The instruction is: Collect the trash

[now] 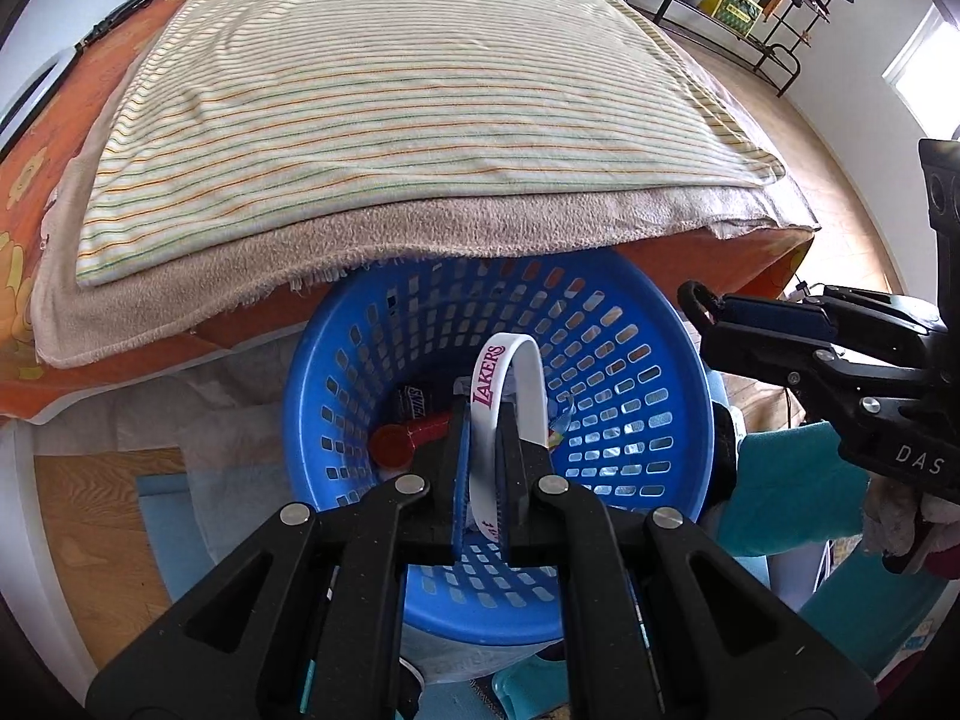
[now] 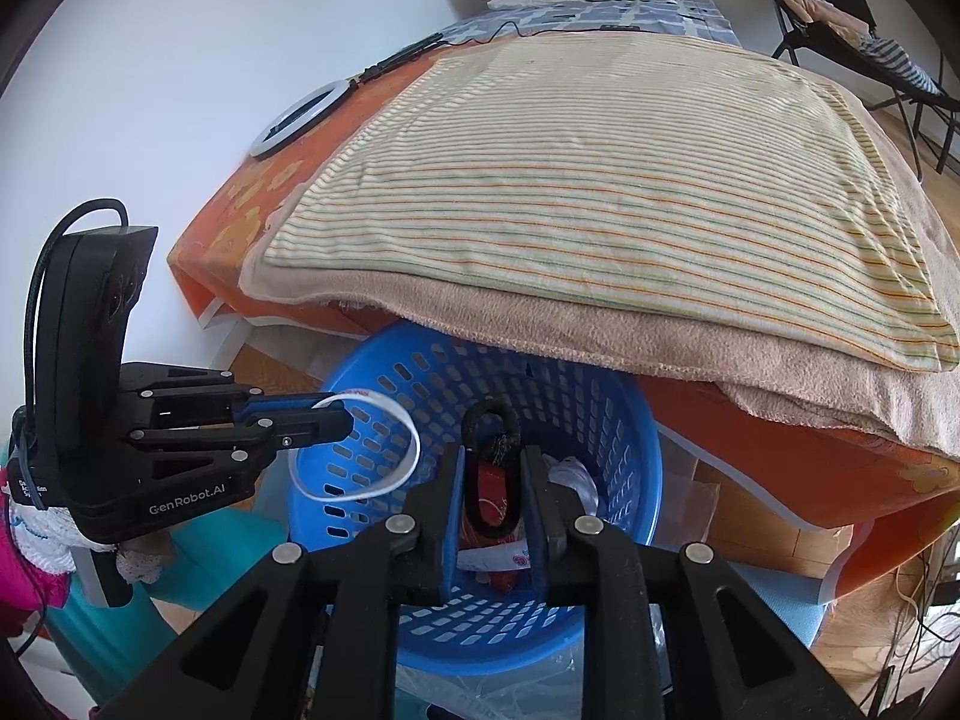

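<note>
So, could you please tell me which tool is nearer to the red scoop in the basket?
Left. The left tool, gripping the white wristband, hangs just above the red scoop; the right tool is off beside the basket rim.

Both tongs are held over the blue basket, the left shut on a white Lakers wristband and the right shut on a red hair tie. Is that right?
Not quite: the right tongs grip a black hair tie, not a red one, as the right wrist view shows. The rest holds: the left tongs are shut on the white Lakers wristband over the blue basket.

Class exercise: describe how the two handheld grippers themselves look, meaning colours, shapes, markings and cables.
Both grippers, left and right, are matte black plastic linkages with silver rivets and blue-padded fingers. Side on, the left shows white "GenRobot.AI" lettering, an upright black camera housing and a black cable; the right shows "DAS".
</note>
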Available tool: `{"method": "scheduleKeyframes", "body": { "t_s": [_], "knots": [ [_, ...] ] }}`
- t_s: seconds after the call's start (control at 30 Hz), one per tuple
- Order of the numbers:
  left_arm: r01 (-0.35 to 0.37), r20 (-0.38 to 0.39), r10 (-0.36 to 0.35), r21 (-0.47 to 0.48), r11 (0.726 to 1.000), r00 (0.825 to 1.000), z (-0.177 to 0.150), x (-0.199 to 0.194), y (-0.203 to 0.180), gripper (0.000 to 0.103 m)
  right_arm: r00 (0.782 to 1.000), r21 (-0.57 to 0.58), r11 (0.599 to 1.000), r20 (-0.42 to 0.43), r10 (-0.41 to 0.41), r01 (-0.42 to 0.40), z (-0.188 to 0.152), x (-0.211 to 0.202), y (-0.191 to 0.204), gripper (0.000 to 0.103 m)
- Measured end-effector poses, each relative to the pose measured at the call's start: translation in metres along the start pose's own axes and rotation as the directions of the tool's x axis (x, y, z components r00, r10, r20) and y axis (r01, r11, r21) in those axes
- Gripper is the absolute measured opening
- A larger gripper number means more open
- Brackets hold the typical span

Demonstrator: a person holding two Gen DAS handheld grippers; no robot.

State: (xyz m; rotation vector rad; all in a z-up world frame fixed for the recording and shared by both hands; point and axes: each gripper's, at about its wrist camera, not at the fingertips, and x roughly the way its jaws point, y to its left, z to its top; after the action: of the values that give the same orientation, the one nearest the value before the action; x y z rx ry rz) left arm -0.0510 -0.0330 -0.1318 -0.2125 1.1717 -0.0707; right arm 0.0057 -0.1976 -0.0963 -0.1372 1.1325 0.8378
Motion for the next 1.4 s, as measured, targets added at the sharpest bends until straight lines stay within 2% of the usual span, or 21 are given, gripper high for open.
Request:
{"method": "scheduleKeyframes", "body": {
  "t_s": [0.17,0.2,0.27,0.3,0.33,0.4,0.47,0.53,0.6,0.7,0.87,0.97,1.03,1.4],
  "knots": [
    [-0.007,-0.006,0.007,-0.007,1.000,1.000,0.001,0.001,0.003,0.007,1.000,-0.015,1.000,0.003,-0.014,0.014,0.000,0.000,0.002,0.031],
    [-0.007,-0.006,0.007,-0.008,1.000,1.000,0.001,0.002,0.004,0.011,1.000,-0.017,1.000,0.002,-0.015,0.015,0.000,0.000,0.002,0.033],
    [-0.012,0.000,0.012,-0.011,1.000,1.000,0.001,0.001,0.004,0.027,1.000,-0.017,1.000,0.003,-0.015,0.015,0.000,0.000,0.002,0.038],
    [-0.017,0.007,0.017,-0.013,1.000,1.000,0.001,0.000,0.004,0.038,1.000,-0.017,1.000,0.005,-0.017,0.017,0.000,0.000,0.002,0.043],
    [-0.023,0.013,0.023,-0.016,1.000,1.000,0.002,0.000,0.004,0.041,1.000,-0.018,1.000,0.006,-0.017,0.018,0.000,0.000,0.002,0.045],
    [-0.024,0.014,0.024,-0.022,0.999,1.000,0.003,-0.001,0.006,0.041,1.000,-0.020,1.000,0.006,-0.020,0.020,0.000,-0.001,0.002,0.045],
    [-0.027,0.012,0.028,-0.030,0.999,1.000,0.003,0.000,0.007,0.041,1.000,-0.019,1.000,0.007,-0.023,0.023,0.000,0.000,0.002,0.051],
    [-0.026,0.009,0.027,-0.034,0.999,1.000,0.003,0.000,0.008,0.041,1.000,-0.015,1.000,0.010,-0.022,0.022,0.000,-0.001,0.002,0.062],
    [-0.028,0.008,0.029,-0.034,0.999,1.000,0.003,0.000,0.008,0.042,1.000,-0.012,1.000,0.009,-0.025,0.025,0.000,-0.001,0.001,0.064],
    [-0.033,0.010,0.034,-0.035,0.999,0.999,0.003,0.000,0.007,0.053,0.999,-0.009,0.999,0.007,-0.034,0.034,0.000,-0.001,0.000,0.070],
    [-0.049,0.023,0.050,-0.035,0.998,0.998,0.007,-0.004,0.008,0.056,0.999,-0.003,0.999,0.002,-0.047,0.047,0.002,-0.003,-0.002,0.071],
    [-0.059,0.041,0.061,-0.050,0.997,0.997,0.011,-0.009,0.011,0.064,0.998,0.001,0.999,0.005,-0.055,0.055,0.004,-0.005,-0.003,0.073],
    [-0.068,0.049,0.071,-0.061,0.996,0.996,0.015,-0.012,0.014,0.066,0.998,0.006,0.998,0.022,-0.062,0.062,0.006,-0.009,-0.005,0.084],
    [-0.084,0.106,0.093,-0.083,0.993,0.990,0.042,-0.035,0.020,0.067,0.991,0.024,0.995,0.084,-0.100,0.099,0.029,-0.030,-0.010,0.085]
  ]
}}
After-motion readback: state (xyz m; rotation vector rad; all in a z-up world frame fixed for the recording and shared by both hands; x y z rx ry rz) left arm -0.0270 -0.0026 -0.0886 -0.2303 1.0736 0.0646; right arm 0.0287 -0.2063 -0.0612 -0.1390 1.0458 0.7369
